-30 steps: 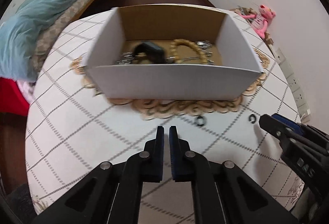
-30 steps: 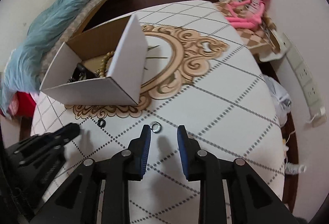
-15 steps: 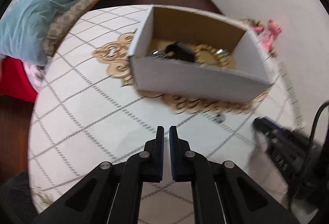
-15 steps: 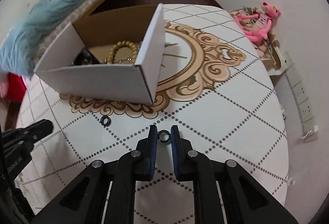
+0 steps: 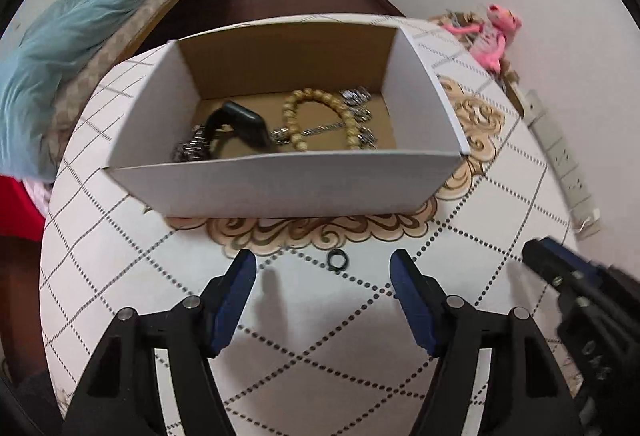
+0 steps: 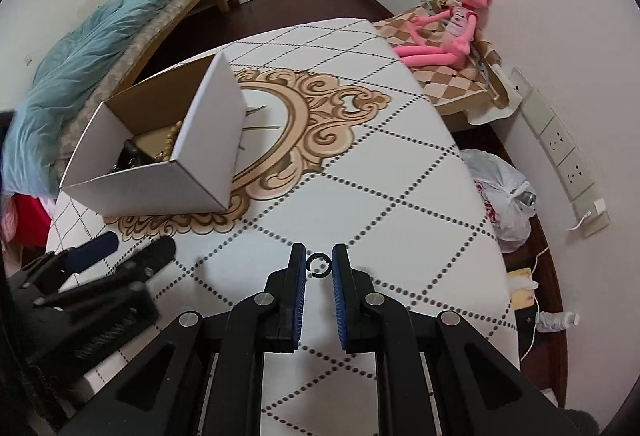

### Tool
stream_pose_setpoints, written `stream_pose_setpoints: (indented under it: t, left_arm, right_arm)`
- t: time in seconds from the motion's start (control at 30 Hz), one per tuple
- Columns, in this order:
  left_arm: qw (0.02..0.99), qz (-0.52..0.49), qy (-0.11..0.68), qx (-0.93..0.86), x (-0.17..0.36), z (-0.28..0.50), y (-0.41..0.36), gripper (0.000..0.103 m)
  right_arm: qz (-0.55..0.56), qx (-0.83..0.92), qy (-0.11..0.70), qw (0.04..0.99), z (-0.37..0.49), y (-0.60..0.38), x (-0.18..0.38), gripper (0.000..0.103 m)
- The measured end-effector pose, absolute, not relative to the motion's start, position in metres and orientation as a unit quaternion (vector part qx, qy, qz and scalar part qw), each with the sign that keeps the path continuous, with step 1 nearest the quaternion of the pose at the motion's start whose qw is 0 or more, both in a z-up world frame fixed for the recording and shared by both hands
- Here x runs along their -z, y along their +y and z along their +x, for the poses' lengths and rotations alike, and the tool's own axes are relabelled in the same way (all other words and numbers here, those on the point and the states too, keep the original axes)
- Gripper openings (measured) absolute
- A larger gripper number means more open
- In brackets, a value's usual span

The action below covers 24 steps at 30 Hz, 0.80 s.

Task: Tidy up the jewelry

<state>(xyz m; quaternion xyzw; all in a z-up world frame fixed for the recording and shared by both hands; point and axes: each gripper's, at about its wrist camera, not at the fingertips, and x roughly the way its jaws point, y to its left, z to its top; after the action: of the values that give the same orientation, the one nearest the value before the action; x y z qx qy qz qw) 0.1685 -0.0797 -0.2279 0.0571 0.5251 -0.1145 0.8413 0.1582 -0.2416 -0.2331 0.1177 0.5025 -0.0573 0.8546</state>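
Observation:
A white cardboard box (image 5: pixel 288 188) stands on the patterned table and holds a beaded bracelet (image 5: pixel 320 108), a black watch (image 5: pixel 240 124) and silver chains. A small black ring (image 5: pixel 337 260) lies on the table in front of the box. My left gripper (image 5: pixel 320 276) is open, its fingers either side of that ring and slightly short of it. My right gripper (image 6: pixel 319 264) is shut on a second small dark ring (image 6: pixel 319 263), pinched between its fingertips above the table. The box also shows in the right wrist view (image 6: pixel 160 180), to the left.
The right gripper's tip (image 5: pixel 560 268) shows at the right of the left wrist view. The left gripper (image 6: pixel 100 276) shows at lower left in the right wrist view. A pink plush toy (image 6: pixel 452 24), a plastic bag (image 6: pixel 500 192) and a bed (image 6: pixel 92 64) lie beyond the table's edges.
My left gripper has opened and swung back toward the black ring in front of the box. My right gripper has closed on the other ring and lifted it.

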Motion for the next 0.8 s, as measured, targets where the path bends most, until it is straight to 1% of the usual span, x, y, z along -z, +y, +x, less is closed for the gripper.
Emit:
stream_pose_setpoints:
  t: [0.03, 0.07, 0.1, 0.13, 0.2, 0.23, 0.57, 0.7, 0.8]
  left_arm:
    - [0.842, 0.062, 0.524, 0.114, 0.231, 0.169, -0.081, 0.066]
    - [0.841, 0.065, 0.524, 0.116, 0.232, 0.17, -0.082, 0.063]
    - [0.84, 0.067, 0.525, 0.119, 0.234, 0.17, -0.083, 0.048]
    - [0.838, 0.071, 0.528, 0.12, 0.237, 0.171, -0.085, 0.026]
    - [0.841, 0.076, 0.522, 0.123, 0.238, 0.17, -0.086, 0.019]
    - [0.839, 0.079, 0.523, 0.126, 0.238, 0.171, -0.087, 0.01]
    - [0.849, 0.064, 0.505, 0.143, 0.225, 0.164, -0.082, 0.01]
    - [0.852, 0.036, 0.498, 0.158, 0.195, 0.156, -0.065, 0.01]
    - [0.859, 0.003, 0.484, 0.166, 0.157, 0.163, -0.044, 0.01]
  right_arm:
    - [0.117, 0.059, 0.502, 0.855, 0.158, -0.243, 0.233, 0.014]
    - [0.118, 0.06, 0.501, 0.855, 0.158, -0.244, 0.233, 0.014]
    - [0.118, 0.06, 0.501, 0.855, 0.158, -0.244, 0.232, 0.014]
    - [0.118, 0.061, 0.501, 0.855, 0.158, -0.245, 0.232, 0.014]
    - [0.119, 0.061, 0.5, 0.855, 0.16, -0.246, 0.232, 0.014]
    - [0.12, 0.061, 0.5, 0.855, 0.16, -0.246, 0.232, 0.014]
    - [0.118, 0.054, 0.494, 0.86, 0.158, -0.243, 0.225, 0.014]
    - [0.131, 0.033, 0.48, 0.867, 0.157, -0.237, 0.203, 0.014]
    - [0.142, 0.006, 0.466, 0.873, 0.166, -0.231, 0.18, 0.014]
